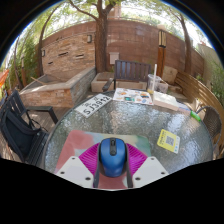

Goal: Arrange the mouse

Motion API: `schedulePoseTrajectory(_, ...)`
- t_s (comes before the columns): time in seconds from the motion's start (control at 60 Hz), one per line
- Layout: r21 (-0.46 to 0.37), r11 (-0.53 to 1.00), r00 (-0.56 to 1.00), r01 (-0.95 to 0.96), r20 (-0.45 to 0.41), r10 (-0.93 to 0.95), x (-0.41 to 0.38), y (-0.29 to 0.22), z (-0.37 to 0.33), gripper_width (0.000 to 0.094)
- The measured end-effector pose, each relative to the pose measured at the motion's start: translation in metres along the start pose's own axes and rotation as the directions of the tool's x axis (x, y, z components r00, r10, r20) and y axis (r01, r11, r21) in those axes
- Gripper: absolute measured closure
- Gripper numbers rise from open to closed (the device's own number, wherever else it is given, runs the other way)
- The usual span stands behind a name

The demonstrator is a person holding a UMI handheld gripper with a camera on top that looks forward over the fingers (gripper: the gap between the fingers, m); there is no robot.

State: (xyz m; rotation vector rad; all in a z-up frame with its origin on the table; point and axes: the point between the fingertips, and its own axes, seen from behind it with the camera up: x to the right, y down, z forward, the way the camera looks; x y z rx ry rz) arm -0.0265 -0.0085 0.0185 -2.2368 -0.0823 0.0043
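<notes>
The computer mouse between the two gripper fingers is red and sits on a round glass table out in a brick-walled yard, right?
Not quite: the gripper view shows the computer mouse is blue, not red. The rest holds: it lies between the gripper's two fingers, flanked by their pink pads, on the round glass table, in a yard with a brick wall.

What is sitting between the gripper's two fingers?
In the gripper view, a blue mouse sits between the fingers of the gripper, on a round glass table. Whether both fingers press on it cannot be told.
</notes>
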Motion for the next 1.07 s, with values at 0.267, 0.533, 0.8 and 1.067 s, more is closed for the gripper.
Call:
schedulePoseTrajectory(0.267,-0.053,0.999,1.000,0.014,-0.023,-0.015,-0.009,-0.001,-0.024,0.0113)
schedulePoseTrajectory(0.533,-0.016,1.000,0.997,0.017,-0.077,-0.018,-0.019,-0.038,-0.141,0.0087)
schedulePoseTrajectory(0.8,-0.001,0.999,0.994,0.032,-0.104,-0.032,-0.029,-0.040,-0.211,0.0087)
schedulePoseTrajectory(1.067,-0.036,0.999,0.996,0.003,-0.089,-0.006,-0.036,-0.022,-0.228,0.0088)
